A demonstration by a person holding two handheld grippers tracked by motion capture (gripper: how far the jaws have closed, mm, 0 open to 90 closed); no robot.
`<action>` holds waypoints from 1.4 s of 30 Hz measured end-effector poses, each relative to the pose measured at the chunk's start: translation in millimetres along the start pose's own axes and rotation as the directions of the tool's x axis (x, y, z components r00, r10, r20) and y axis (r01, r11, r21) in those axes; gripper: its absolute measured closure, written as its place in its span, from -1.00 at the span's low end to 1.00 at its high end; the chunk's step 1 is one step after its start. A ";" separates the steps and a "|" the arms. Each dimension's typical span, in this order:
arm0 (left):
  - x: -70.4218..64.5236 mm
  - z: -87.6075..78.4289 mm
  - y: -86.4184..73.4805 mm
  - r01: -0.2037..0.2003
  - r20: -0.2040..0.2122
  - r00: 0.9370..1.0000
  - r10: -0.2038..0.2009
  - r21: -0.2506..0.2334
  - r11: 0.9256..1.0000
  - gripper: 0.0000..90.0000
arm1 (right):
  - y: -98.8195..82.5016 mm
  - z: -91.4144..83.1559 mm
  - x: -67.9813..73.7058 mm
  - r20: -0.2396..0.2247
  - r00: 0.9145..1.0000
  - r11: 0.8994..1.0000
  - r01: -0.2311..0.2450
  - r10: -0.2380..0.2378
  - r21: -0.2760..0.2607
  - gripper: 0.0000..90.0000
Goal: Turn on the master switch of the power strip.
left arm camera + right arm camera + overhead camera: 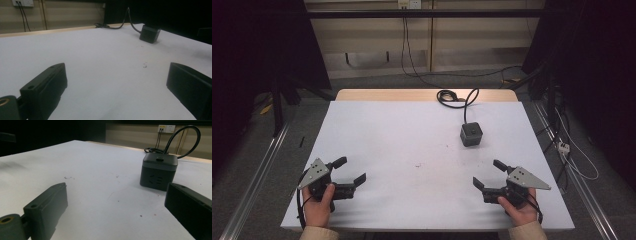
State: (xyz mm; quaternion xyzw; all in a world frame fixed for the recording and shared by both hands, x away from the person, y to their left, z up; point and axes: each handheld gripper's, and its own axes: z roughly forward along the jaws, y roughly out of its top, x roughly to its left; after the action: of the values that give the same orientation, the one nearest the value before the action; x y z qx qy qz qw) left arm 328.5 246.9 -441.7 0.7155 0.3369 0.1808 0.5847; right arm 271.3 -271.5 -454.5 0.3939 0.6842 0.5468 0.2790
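I hold both the left gripper (351, 171) and right gripper (484, 173) released and empty; nudging the socket cube (471, 134) risks its cable (460, 99) dragging it askew.

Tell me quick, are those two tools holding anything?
Left tool: open, holding nothing.
Right tool: open, holding nothing.
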 end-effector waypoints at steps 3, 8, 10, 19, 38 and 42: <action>1.1 -1.0 0.3 0.007 0.000 1.000 -0.007 -0.011 1.000 -0.94 | 0.6 1.0 -0.1 0.003 1.000 1.000 0.003 -0.003 -0.001 -0.91; 0.8 0.0 1.0 0.006 0.003 1.000 -0.006 -0.017 1.000 -0.94 | 0.9 1.7 -0.8 0.008 1.000 1.000 -0.001 0.001 0.003 -0.90; 0.7 0.5 1.7 0.003 0.004 1.000 -0.003 -0.023 1.000 -0.94 | 0.9 2.2 -1.1 0.007 1.000 1.000 -0.002 0.002 0.004 -0.90; 3.5 1.0 1.9 0.015 0.007 1.000 -0.015 -0.035 0.999 -0.94 | 3.4 9.0 -3.0 0.016 1.000 1.000 0.015 -0.015 0.013 -0.89; 4.2 0.2 1.9 0.020 0.010 1.000 -0.020 -0.046 0.999 -0.94 | 10.8 18.1 -7.4 0.033 0.999 1.000 0.007 -0.008 0.029 -0.87; 4.0 0.0 1.9 0.021 0.009 1.000 -0.021 -0.046 0.999 -0.94 | 13.2 18.8 -8.7 0.042 0.999 1.000 0.003 -0.004 0.021 -0.87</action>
State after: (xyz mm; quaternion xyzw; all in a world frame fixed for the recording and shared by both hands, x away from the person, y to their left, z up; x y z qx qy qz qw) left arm 331.8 249.5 -440.4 0.6991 0.3377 0.1794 0.6042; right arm 294.3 -267.7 -446.8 0.4070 0.6844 0.5308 0.2901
